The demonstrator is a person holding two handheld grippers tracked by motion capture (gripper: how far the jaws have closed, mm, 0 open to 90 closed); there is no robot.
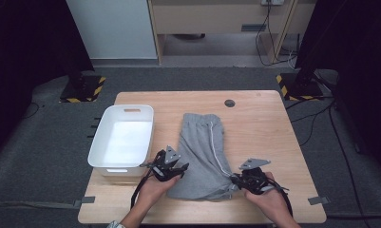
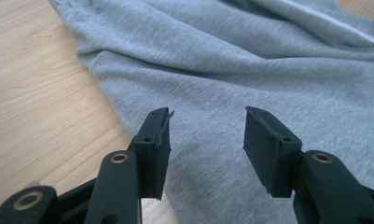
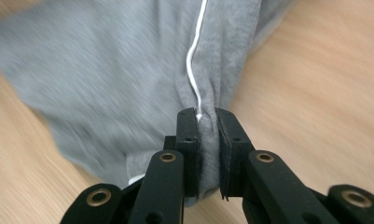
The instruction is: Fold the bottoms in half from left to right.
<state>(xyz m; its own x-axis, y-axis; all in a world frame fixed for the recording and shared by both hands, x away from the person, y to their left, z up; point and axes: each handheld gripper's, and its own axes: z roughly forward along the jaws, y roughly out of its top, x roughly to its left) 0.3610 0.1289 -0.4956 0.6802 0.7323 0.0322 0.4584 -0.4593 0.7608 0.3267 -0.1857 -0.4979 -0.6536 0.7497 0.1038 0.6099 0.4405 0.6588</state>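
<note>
garment: grey shorts (image 1: 202, 152) lie flat on the worktop (image 1: 264, 123), waistband at the far end, hems at the near edge.
left claw (image 1: 168, 168): jaws spread, poised over the near left part of the cloth; nothing gripped. likely lined up to take that corner.
right claw (image 3: 207, 122): jaws pressed together, pinching a bunched fold of cloth with the white cord (image 3: 194, 60) at the near right corner, probably to lift or fold.
container: white bin (image 1: 102, 152) stands left of the shorts, just beside them; interior holds nothing, probably the destination.
</note>
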